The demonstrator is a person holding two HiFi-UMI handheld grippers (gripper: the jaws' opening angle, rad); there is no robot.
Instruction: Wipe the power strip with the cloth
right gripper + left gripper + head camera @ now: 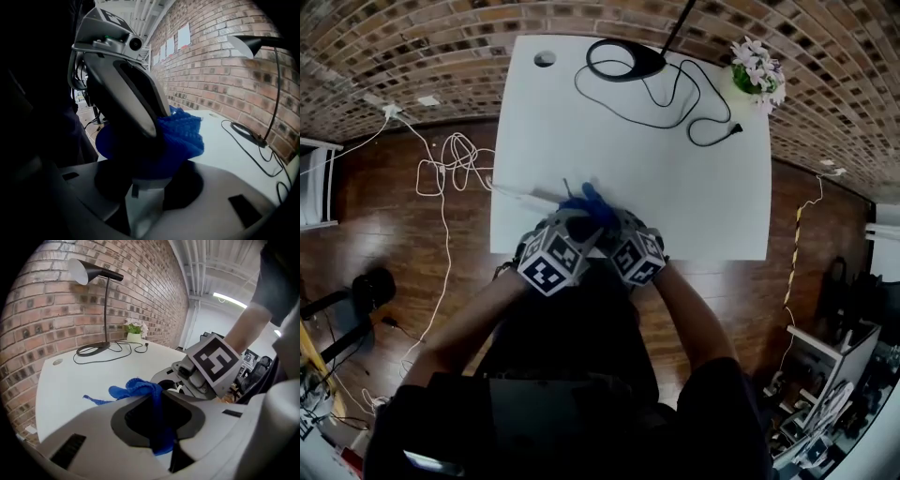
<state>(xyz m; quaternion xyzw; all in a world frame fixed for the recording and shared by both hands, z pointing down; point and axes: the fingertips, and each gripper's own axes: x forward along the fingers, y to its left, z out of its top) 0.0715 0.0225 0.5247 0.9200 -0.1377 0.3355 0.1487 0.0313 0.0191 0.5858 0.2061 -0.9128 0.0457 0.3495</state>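
Observation:
The blue cloth (pixel 589 202) is bunched at the table's near edge, between my two grippers. My left gripper (pixel 161 427) is shut on a fold of the blue cloth (pixel 136 390), which sticks out past its jaws. A white power strip (pixel 144 206) stands between the jaws of my right gripper (pixel 146 197), which is shut on it. The cloth (pixel 180 136) covers the strip's far part. In the head view a thin white length of the strip (pixel 523 194) runs left from the cloth. The left gripper (pixel 124 79) presses in from above in the right gripper view.
A black desk lamp (pixel 623 58) with a looping cord (pixel 684 103) stands at the back of the white table (pixel 694 197). A small flower pot (pixel 757 73) sits at the back right corner. White cables (pixel 445 173) lie on the wooden floor to the left.

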